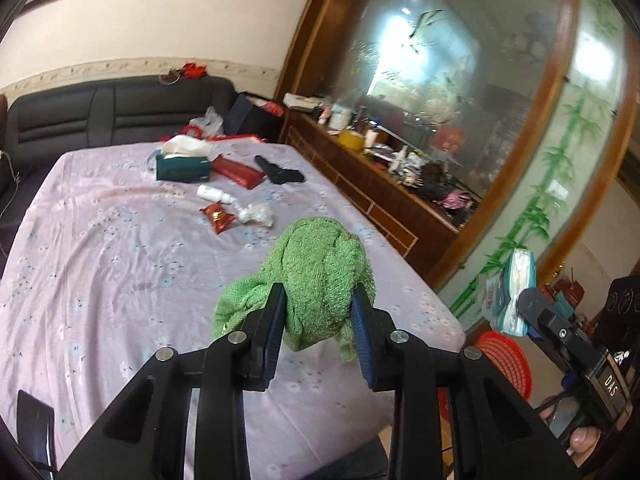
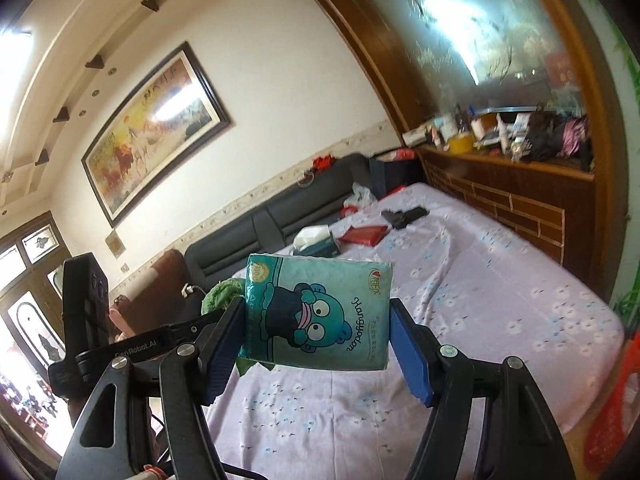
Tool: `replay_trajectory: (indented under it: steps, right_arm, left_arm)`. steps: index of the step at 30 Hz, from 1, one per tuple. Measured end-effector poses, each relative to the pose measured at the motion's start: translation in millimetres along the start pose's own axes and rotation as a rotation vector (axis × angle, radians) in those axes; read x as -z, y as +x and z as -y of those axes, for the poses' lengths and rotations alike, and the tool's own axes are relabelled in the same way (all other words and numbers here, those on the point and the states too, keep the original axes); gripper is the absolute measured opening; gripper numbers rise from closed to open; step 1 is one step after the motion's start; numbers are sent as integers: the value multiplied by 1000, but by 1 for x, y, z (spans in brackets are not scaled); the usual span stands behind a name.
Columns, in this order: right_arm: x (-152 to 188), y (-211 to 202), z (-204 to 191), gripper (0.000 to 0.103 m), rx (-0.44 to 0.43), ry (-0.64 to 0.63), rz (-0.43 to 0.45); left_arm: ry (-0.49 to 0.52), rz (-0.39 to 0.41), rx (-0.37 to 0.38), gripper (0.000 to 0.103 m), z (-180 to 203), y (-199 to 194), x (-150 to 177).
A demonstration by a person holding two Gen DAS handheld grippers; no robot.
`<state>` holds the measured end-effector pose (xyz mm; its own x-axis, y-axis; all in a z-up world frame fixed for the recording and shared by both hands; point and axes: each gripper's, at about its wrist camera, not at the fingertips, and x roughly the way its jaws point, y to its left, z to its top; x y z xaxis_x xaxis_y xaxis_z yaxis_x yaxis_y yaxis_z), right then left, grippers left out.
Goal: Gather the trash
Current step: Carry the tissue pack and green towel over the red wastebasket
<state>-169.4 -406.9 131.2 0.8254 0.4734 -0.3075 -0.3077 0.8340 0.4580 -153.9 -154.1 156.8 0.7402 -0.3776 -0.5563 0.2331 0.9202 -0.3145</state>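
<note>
Left gripper point(image 1: 320, 312): jaws narrowed, pinching a bunched green cloth point(image 1: 316, 276), which sags below the pads, so the grip is on a fold, not the bulk. Right gripper point(image 2: 318, 320): jaws wide, clamped across the short sides of a teal tissue pack point(image 2: 320, 312). The pack is soft and bows slightly. Both loads hang in the air over the near end of the table.

Red basket point(image 1: 506, 360) sits below the table edge at 4 o'clock in the left view, 5 o'clock in the right view. My read: that's the drop point for the carried items.

To do the step well:
- keep both clamps closed until each item is above the basket rim
- lower the cloth first; its loose tail could snag the rim or drag on the lilac tablecloth point(image 1: 120, 240)
- keep the grippers apart; they sit close side by side now

Still on the table at 11–12 o'clock, left view: red wrapper point(image 1: 218, 216), crumpled tissue point(image 1: 256, 214), white bottle point(image 1: 216, 194). Farther back are a tissue box point(image 1: 182, 166), a red packet point(image 1: 238, 171) and a black item point(image 1: 280, 171). The wrapper and tissue look like the next trash pickups.
</note>
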Motion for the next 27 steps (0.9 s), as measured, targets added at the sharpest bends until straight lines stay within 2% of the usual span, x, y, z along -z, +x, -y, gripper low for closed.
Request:
replay_trajectory:
  steps: [12,27]
  right_arm:
    - [5,-81,-14,74,40,-32,101]
    - [12,-123,-2,74,115,-17,152]
  left_arm:
    - [95,61,41,31,48,-46,20]
    - [178,74,113,31,89,-56,35]
